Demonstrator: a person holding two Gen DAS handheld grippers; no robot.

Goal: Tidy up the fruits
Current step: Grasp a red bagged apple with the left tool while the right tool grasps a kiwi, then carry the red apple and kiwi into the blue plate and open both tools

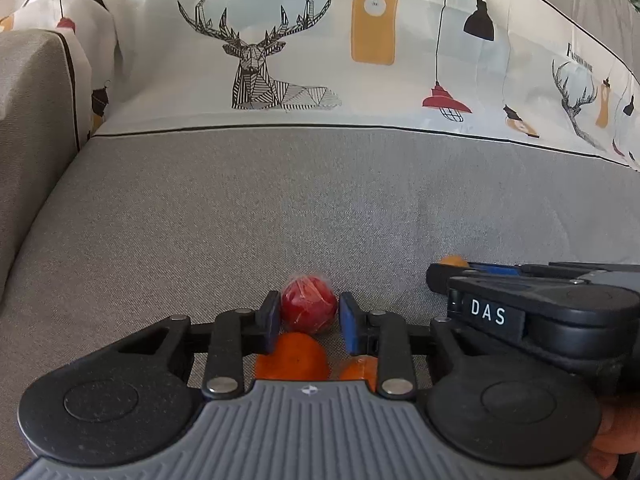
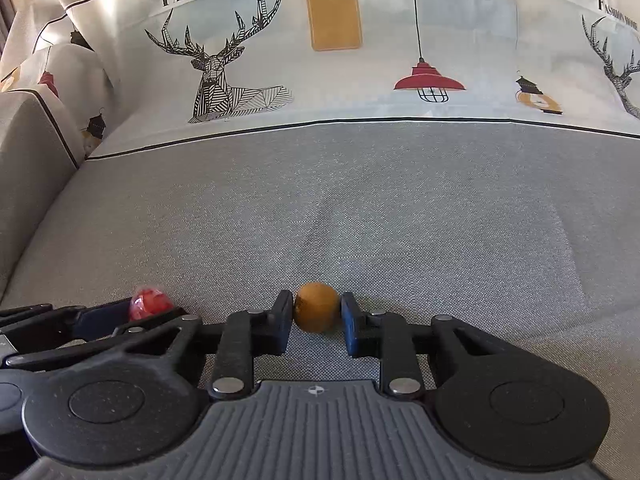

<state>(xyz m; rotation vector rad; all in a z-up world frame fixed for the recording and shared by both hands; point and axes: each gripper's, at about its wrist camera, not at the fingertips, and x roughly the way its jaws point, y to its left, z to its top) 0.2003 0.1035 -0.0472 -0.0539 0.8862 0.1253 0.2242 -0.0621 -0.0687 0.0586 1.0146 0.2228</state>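
A red fruit in clear wrap [image 1: 308,304] sits on the grey sofa seat between the fingers of my left gripper [image 1: 308,320]; a small gap shows on its right side. Two orange fruits, a large one [image 1: 294,356] and a small one [image 1: 360,366], lie just under and behind the fingers. My right gripper [image 2: 316,318] has its pads against both sides of a brownish-orange round fruit [image 2: 317,307] on the seat. The right gripper also shows at the right of the left wrist view [image 1: 520,304]. The red fruit also shows in the right wrist view [image 2: 150,304].
The grey sofa seat [image 2: 360,208] stretches ahead. A printed cover with deer and lamps [image 1: 280,52] drapes the backrest. The sofa arm [image 1: 28,140] rises at the left. The two grippers sit close side by side.
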